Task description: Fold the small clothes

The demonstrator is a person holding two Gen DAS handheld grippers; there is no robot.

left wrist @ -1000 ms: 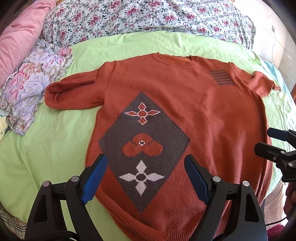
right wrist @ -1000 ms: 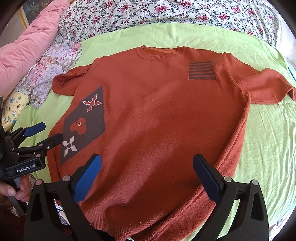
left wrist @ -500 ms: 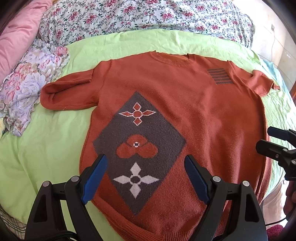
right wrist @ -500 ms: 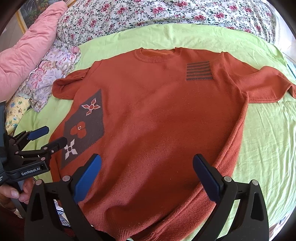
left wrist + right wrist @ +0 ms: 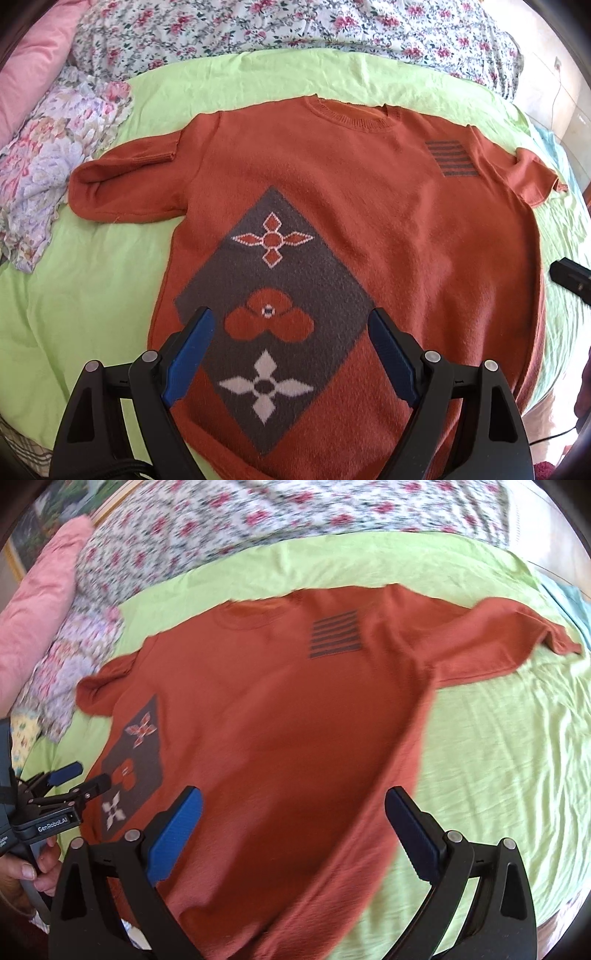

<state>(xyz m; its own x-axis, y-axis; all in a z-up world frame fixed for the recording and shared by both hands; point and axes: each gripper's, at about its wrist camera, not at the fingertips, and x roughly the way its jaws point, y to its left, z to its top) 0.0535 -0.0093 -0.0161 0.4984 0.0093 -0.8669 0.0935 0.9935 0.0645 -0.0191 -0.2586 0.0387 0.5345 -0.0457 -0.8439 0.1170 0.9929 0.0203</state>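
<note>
A rust-orange knit sweater [image 5: 369, 206] lies flat, front up, on a green sheet [image 5: 81, 295], with a grey diamond motif [image 5: 273, 314] low on its left and a grey striped patch [image 5: 452, 158] by the right shoulder. It also shows in the right wrist view [image 5: 295, 738]. My left gripper [image 5: 291, 343] is open and empty above the diamond near the hem. My right gripper [image 5: 295, 819] is open and empty above the hem's right half. The left gripper shows in the right wrist view [image 5: 70, 779]; the right one's tip shows at the left wrist view's right edge [image 5: 570, 275].
A floral quilt [image 5: 295, 29] lies along the bed's far side. A crumpled floral cloth [image 5: 44, 166] and a pink pillow [image 5: 33, 62] lie at the left. The green sheet [image 5: 498, 757] stretches right of the sweater to the bed edge.
The left gripper has moved forward over the sweater, so the diamond motif sits lower in its view. The right gripper has swung right and tilted; its view is blurred. Both stay open.
</note>
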